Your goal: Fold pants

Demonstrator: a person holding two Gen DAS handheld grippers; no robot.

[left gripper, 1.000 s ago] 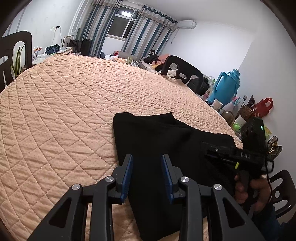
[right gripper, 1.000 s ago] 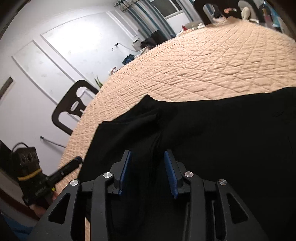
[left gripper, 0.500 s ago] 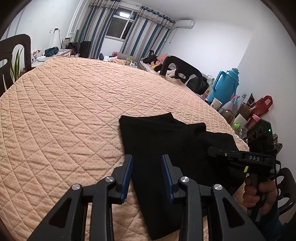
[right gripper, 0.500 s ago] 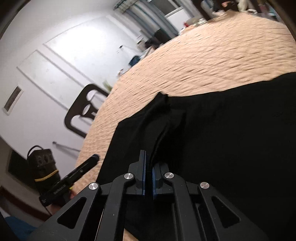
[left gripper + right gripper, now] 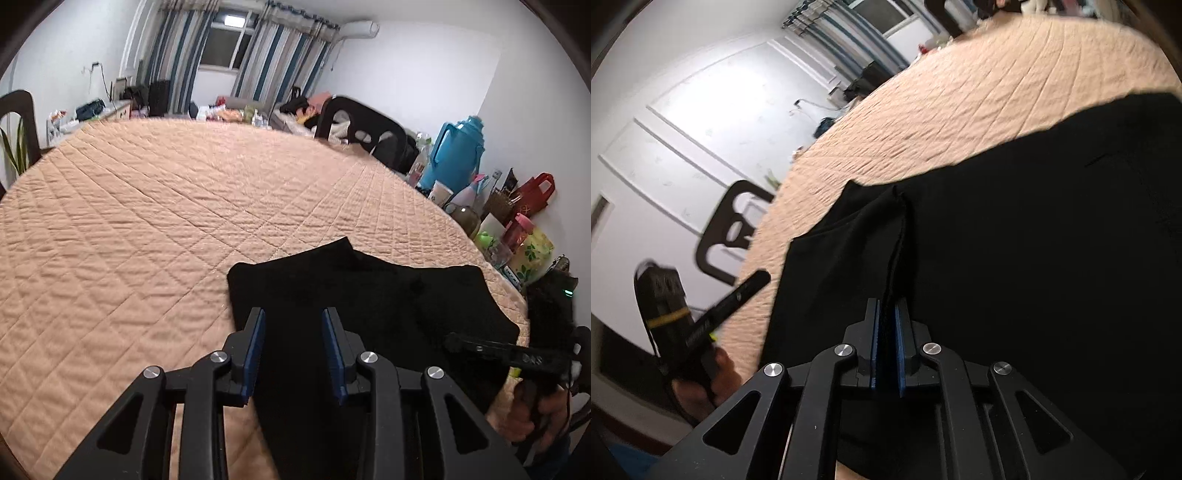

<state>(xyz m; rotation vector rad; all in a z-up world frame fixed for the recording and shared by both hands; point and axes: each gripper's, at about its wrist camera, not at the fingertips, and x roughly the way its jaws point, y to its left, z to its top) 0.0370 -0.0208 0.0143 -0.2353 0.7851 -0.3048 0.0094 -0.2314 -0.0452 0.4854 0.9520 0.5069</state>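
Pants (image 5: 354,295) lie black and partly folded on the quilted peach cover (image 5: 147,221), near its close edge on my right side. My left gripper (image 5: 291,347) hangs released over their near left corner, blue pads (image 5: 255,350) spread wide with dark cloth showing between them, and I cannot tell whether they touch it. My right gripper (image 5: 886,347) is clenched on a raised ridge of the pants (image 5: 1034,258), the fabric pinched between its pads and running away from them as a crease. Beyond the cover's right edge I see a blue flask (image 5: 456,155) beside a red bag (image 5: 533,194).
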